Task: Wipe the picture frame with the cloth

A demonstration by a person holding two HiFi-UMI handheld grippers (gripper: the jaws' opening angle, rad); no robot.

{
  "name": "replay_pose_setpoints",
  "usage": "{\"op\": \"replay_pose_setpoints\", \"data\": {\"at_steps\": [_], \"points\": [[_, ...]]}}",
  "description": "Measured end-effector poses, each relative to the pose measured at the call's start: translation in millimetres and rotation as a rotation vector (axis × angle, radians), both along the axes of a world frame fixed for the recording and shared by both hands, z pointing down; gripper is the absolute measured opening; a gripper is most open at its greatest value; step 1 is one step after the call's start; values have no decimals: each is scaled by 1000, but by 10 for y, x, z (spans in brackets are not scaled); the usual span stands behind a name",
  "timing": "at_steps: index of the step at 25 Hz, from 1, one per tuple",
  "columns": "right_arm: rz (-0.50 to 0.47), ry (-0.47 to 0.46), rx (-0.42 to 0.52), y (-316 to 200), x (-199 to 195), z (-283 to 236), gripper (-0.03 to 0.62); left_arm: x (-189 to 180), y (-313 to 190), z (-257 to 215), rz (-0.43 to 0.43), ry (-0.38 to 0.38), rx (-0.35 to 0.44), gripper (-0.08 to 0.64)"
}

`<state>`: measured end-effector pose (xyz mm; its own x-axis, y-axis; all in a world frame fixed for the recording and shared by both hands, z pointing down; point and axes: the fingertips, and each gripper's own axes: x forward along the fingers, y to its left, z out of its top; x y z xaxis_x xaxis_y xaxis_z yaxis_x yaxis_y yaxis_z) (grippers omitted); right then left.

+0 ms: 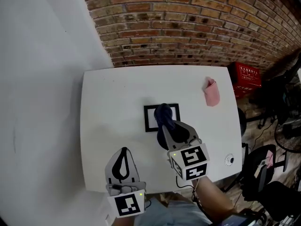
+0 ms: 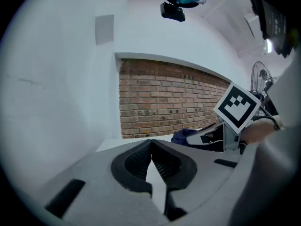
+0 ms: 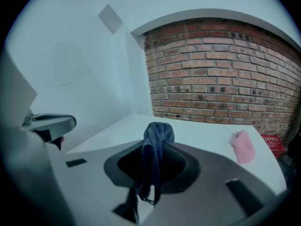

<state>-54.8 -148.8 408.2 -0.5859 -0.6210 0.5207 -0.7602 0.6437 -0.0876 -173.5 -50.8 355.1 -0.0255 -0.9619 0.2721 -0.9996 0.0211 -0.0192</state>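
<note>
It looked like a plain office or lab: brick wall [image 1: 188, 22], white table [image 1: 113, 93], office chair [image 1: 254, 167], floor fan [image 1: 289, 136], red crate [image 1: 248, 76].

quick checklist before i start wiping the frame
1. Cloth clamped in right gripper: ok.
2. Cloth over the frame: ok.
3. Cloth touching the glass: cannot tell.
4. Frame flat on table: ok.
5. Left gripper steadying frame: not ok; it is shut, empty and apart from the frame.
6. Pink cloth clear of the wipe path: ok, near the far right corner.
</note>
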Motion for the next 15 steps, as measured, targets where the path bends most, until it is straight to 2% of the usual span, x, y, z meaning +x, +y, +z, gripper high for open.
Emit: {"op": "replay_pose_setpoints", "data": {"at_steps": [6, 15], "points": [[-28, 0, -8, -11, -234, 52, 78, -193, 30, 58, -29, 5, -20, 9], [-36, 20, -57, -70, -425, 430, 78, -358, -66, 360, -30, 13, -81, 9]]}}
